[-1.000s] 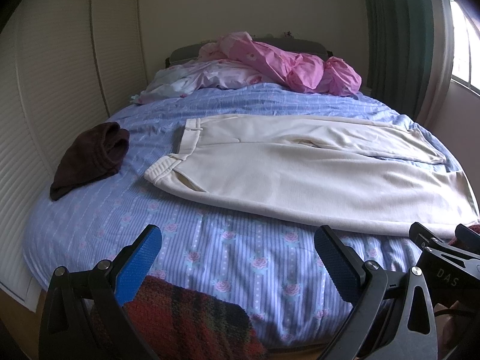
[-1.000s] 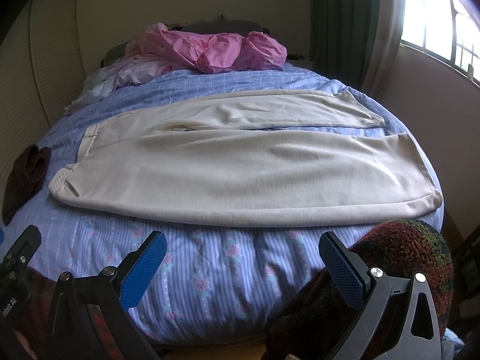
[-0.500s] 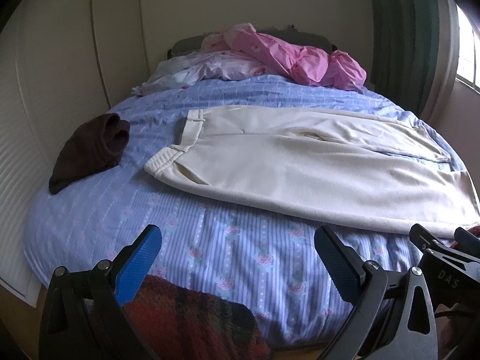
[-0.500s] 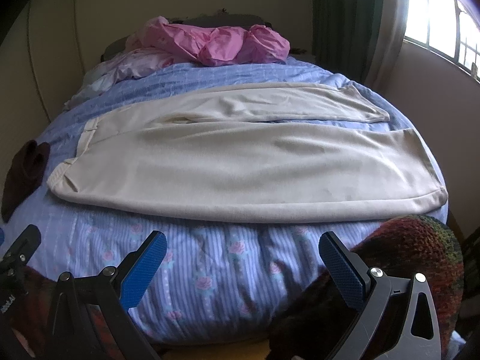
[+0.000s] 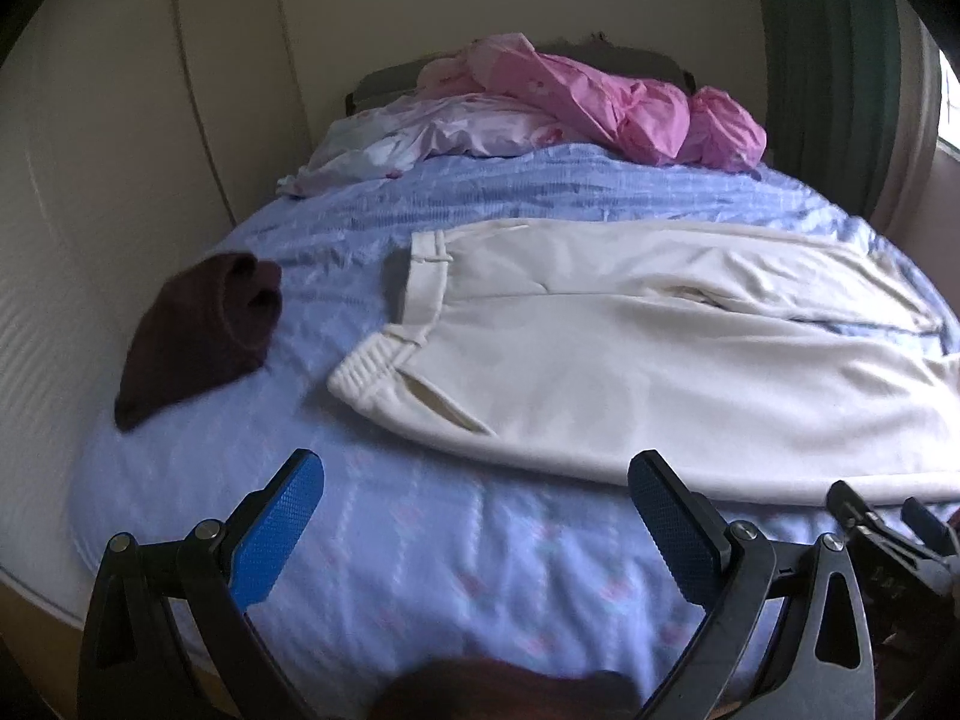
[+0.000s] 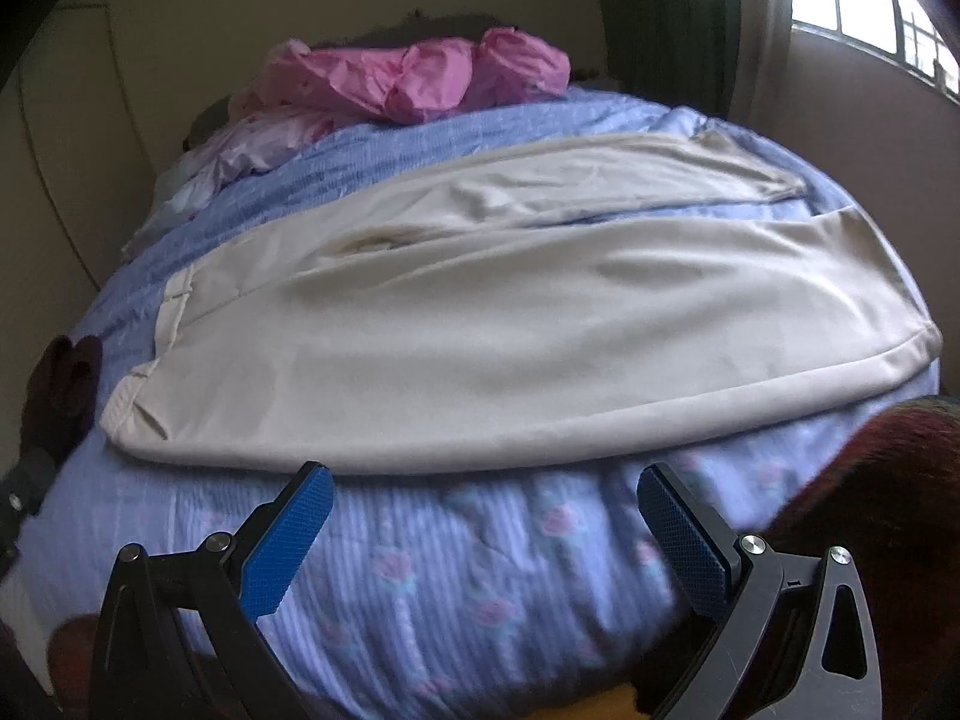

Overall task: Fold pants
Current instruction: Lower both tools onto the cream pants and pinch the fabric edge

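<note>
Cream pants (image 5: 660, 354) lie flat across the blue floral bed (image 5: 420, 540), waistband to the left, legs running right. They also show in the right wrist view (image 6: 510, 348), with the leg hems at the right. My left gripper (image 5: 477, 516) is open and empty, just short of the pants' near edge by the waistband. My right gripper (image 6: 486, 516) is open and empty, close in front of the near leg's edge. The right gripper's tip (image 5: 882, 528) shows at the lower right of the left wrist view.
A dark brown folded garment (image 5: 198, 330) lies left of the waistband. Pink and pale bedding (image 5: 570, 102) is heaped at the headboard. A green curtain (image 6: 660, 18) and window (image 6: 870, 0) stand at the right. A dark knitted sleeve (image 6: 888, 492) is at lower right.
Both grippers have moved forward toward the bed. The pants now appear larger and nearer their fingertips. Both stay open.
</note>
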The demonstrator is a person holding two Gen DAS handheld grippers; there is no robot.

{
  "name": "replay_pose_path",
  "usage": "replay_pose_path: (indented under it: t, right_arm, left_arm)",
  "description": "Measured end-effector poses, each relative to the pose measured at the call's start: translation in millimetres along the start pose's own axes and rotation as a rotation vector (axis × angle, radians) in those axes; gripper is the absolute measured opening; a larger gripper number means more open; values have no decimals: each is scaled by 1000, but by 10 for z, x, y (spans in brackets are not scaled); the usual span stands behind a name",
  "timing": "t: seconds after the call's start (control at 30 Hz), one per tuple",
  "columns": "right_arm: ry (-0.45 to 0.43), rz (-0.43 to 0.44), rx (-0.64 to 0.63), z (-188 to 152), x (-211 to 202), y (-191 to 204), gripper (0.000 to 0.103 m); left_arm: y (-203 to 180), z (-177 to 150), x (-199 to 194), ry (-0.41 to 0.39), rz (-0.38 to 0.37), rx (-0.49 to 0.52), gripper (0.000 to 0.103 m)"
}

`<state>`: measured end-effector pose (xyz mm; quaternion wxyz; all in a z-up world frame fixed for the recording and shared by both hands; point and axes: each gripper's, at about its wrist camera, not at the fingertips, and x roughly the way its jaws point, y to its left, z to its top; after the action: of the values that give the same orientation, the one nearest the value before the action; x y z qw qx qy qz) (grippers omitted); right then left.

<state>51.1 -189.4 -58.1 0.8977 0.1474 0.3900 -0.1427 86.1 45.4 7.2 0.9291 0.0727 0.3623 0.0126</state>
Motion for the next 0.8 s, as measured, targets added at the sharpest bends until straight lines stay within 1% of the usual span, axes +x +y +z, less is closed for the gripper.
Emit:
replay_pose_path:
  t: [0.03,0.07,0.17,0.23,0.3,0.37,0.43,0.5,0.57,0.6,0.7,0.8]
  right_arm:
    - [8,3,9,9,51,31,103]
    - [12,1,25,14,109,56,103]
    - [4,-4,64,11,210,110,103]
    - [-18,-5,81,-22,244,138,103]
    - [-26,-17,85,-53,310,171,103]
    - [-16,-15,92,-69,399,199,103]
    - [20,-8,106,-57,497,205,102]
    - [61,4,143,-51,606,187,102]
    - [83,9,188,-49,701,166,102]
    - [88,11,205,-47,745,159,102]
    - [131,29,227,-57,886,180,102]
    - [170,44,234,-103,1001,188,101]
  left_arm:
    - [-1,8,43,7,1,9,103]
    - [19,20,171,36,3,26,103]
    - [88,16,466,105,-30,29,103]
    - [163,20,763,195,-91,6,103]
    - [216,30,930,252,-131,-20,103]
    - [280,38,1064,266,-150,-37,103]
    - [361,30,1246,323,-143,-70,102]
    - [433,-1,1432,381,-214,-111,102]
    - [451,-26,1567,424,-250,-135,100]
    - [447,-26,1612,431,-253,-136,97]
    - [424,-38,1763,463,-266,-134,96]
    - [435,-62,1864,491,-295,-154,89]
